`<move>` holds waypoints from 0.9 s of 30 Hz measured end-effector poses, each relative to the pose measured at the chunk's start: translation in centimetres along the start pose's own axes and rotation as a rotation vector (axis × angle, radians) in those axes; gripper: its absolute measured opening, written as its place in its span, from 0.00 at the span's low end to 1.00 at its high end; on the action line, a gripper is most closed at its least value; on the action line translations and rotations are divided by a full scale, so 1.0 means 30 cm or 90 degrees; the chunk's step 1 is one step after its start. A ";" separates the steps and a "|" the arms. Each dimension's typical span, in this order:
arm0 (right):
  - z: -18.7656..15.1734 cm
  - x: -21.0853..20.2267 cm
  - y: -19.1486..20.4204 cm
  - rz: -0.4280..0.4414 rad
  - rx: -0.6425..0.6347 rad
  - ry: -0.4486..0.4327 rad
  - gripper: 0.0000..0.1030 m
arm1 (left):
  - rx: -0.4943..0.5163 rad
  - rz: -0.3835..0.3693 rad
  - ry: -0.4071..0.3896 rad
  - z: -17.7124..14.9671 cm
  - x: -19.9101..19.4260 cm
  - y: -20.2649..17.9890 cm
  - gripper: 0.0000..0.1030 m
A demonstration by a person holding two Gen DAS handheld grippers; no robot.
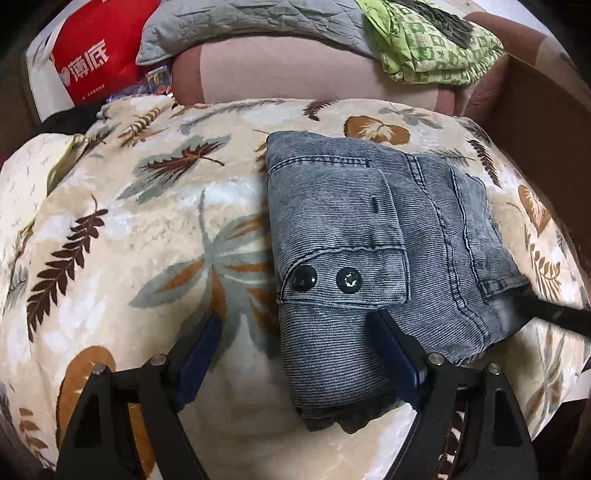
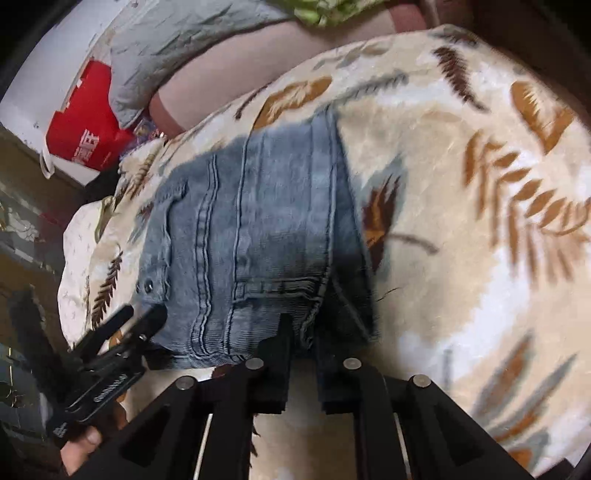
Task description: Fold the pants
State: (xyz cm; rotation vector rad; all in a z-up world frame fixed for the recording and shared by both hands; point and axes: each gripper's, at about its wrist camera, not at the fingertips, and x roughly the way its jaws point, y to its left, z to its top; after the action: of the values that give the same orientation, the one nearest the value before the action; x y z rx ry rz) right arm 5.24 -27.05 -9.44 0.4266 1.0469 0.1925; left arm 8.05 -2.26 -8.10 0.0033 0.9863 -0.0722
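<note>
From the left wrist we look down on the folded pants (image 1: 369, 236), a grey-blue corduroy bundle lying on the leaf-print blanket (image 1: 147, 229), right of centre, pocket flap and two dark snaps facing up. Our left gripper (image 1: 295, 325) stands wide open with nothing held; its right finger rests over the near part of the bundle, the left over bare blanket. The right gripper's dark tip (image 1: 554, 314) reaches the bundle's right corner. Behind the blanket sit a pink cushion (image 1: 277, 70), a grey quilted pillow (image 1: 251, 22), a green patterned cloth (image 1: 436, 48), a red and white bag (image 1: 85, 55) whose contents we cannot see, and a brown cardboard wall (image 1: 535, 118) at the right.

From the right wrist, blurred, our right gripper (image 2: 301, 332) is nearly closed, pinching the near edge of the pants (image 2: 258, 221). The left gripper (image 2: 122, 332) shows at lower left, with a hand (image 2: 85, 443) below it.
</note>
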 end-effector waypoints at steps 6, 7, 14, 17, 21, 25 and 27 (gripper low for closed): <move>0.069 -0.044 0.099 0.102 -0.015 -0.041 0.22 | -0.002 0.003 -0.007 -0.008 -0.002 0.002 0.81; 0.064 -0.021 0.104 0.111 -0.014 -0.031 0.25 | -0.004 0.004 -0.008 -0.011 -0.002 0.000 0.81; 0.002 0.128 0.033 0.076 0.028 0.061 0.29 | 0.001 0.002 -0.010 -0.011 -0.006 -0.006 0.81; 0.054 0.069 0.086 0.054 -0.011 0.038 0.29 | -0.006 -0.003 -0.005 -0.008 -0.004 0.001 0.81; 0.179 0.051 0.177 0.065 -0.051 0.006 0.30 | -0.008 -0.006 -0.005 -0.010 -0.003 0.001 0.82; 0.320 0.150 0.203 0.086 -0.049 0.009 0.46 | -0.011 -0.007 -0.003 -0.009 -0.001 0.002 0.82; 0.360 0.258 0.145 0.047 -0.021 0.040 0.55 | -0.011 -0.005 -0.005 -0.011 -0.002 0.000 0.82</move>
State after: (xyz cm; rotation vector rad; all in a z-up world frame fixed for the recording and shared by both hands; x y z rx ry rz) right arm 18.64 -23.08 -9.10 0.4318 1.0895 0.2909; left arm 7.74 -2.25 -8.24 -0.0168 0.9788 -0.0707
